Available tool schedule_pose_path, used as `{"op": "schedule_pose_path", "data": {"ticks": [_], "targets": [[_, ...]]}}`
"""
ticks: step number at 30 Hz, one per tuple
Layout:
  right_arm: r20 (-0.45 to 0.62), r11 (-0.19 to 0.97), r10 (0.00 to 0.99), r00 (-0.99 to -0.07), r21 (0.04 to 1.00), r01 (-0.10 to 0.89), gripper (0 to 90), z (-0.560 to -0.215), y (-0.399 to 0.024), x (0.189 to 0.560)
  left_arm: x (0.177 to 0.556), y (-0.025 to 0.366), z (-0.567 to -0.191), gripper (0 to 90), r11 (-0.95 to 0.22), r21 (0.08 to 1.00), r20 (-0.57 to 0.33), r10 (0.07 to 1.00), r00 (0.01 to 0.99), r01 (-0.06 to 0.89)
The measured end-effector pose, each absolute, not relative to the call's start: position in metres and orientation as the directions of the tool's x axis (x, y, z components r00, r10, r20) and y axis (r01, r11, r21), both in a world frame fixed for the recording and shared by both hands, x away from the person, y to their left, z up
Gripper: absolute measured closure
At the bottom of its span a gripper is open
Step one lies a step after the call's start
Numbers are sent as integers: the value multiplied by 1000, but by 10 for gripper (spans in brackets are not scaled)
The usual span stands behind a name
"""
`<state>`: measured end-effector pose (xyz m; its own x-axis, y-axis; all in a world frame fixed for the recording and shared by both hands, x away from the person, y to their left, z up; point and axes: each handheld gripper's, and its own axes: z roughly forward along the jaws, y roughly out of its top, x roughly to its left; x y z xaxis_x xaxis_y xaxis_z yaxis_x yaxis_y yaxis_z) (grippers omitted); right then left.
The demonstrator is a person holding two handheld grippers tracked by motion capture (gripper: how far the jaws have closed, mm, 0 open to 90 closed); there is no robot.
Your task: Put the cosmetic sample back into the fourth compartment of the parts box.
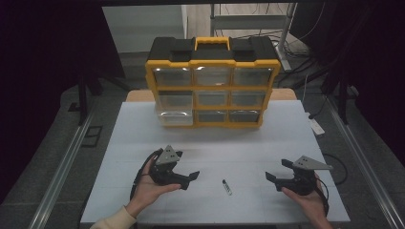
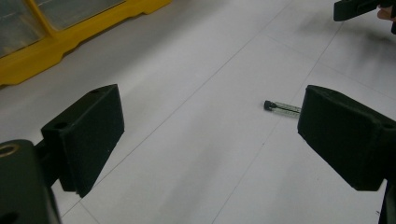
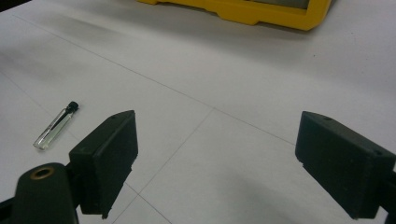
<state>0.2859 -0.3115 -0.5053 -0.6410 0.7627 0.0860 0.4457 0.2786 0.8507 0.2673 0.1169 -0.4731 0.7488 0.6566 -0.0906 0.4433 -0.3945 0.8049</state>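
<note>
My two tongs rest low over the white worktop (image 1: pixel 143 129), one in each hand. The left tongs (image 1: pixel 190 180) have both jaws spread wide and hold nothing; the right tongs (image 1: pixel 278 170) are also wide open and empty. Their tips point toward each other across the near part of the worktop.

Between them lies the small glass vial (image 1: pixel 227 187) with a black cap. It lies flat on its side, alone, touching nothing else. From the left tongs it is at about 3 o'clock, near; from the right tongs it is at about 9 o'clock, a little farther off. In the left gripper view the vial (image 2: pixel 282 107) sits partly behind my one jaw, with the black cap end free. In the right gripper view the vial (image 3: pixel 56 126) lies outside the jaws, at about 10 o'clock, the cap pointing away from me.

I judge the vial is very light, stiff and fragile, because it looks like thin clear glass. It is round and smooth, so it may roll or slip out when I press it. I think the best place to hold is across the middle of the glass body, with gentle pressure, or near the cap, where the surface is less slippery.

Farther away, at 12 o'clock, stands the yellow drawer organizer (image 1: pixel 213 83) with its clear bins, well apart from the vial.
</note>
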Motion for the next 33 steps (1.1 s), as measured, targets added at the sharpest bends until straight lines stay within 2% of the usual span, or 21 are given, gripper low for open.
{"op": "schedule_pose_path", "data": {"ticks": [33], "targets": [[82,280,768,-635,849,448,136,-506,-313,286,279,85,-475,80,-437,777,-94,630,771,452]]}}
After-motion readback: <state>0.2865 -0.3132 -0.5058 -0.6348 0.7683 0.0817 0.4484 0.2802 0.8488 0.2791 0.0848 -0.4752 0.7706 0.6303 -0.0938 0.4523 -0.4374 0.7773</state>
